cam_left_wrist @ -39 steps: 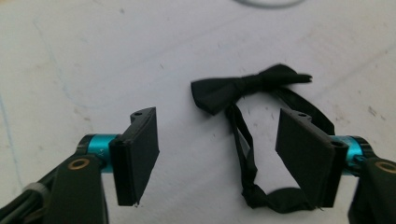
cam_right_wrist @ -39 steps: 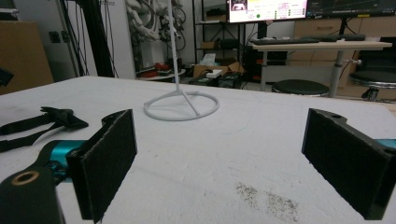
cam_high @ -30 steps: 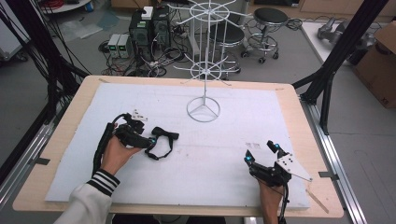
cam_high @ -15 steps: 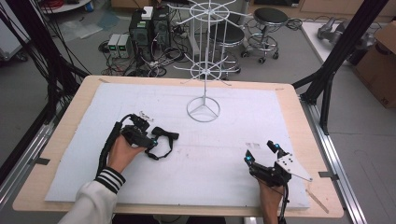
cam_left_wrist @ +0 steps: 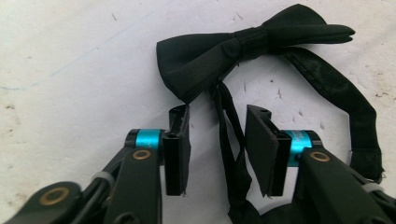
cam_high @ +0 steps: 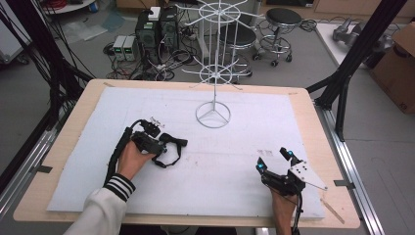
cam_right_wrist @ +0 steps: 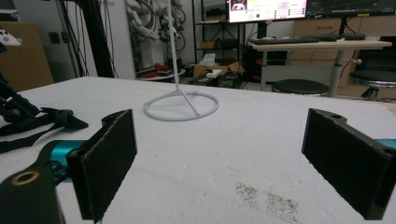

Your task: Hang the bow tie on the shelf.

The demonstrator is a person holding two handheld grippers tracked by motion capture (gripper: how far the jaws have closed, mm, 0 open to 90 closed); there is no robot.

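Left hand [cam_high: 131, 159] lower left of centre in high view, striped cuff and white sleeve running off bottom edge; grips left gripper [cam_high: 169, 143], pointing toward frame right. In left gripper view, jaws part-open, small gap, rising from bottom edge. Right hand [cam_high: 283, 204] at lower right in high view, holds right gripper [cam_high: 273, 159], aimed up-frame. Right gripper view: jaws spread wide, at left and right edges

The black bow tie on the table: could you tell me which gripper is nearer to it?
Left. The left gripper is right at the bow tie, jaws open astride its strap; the right gripper sits far off near the table's front right.
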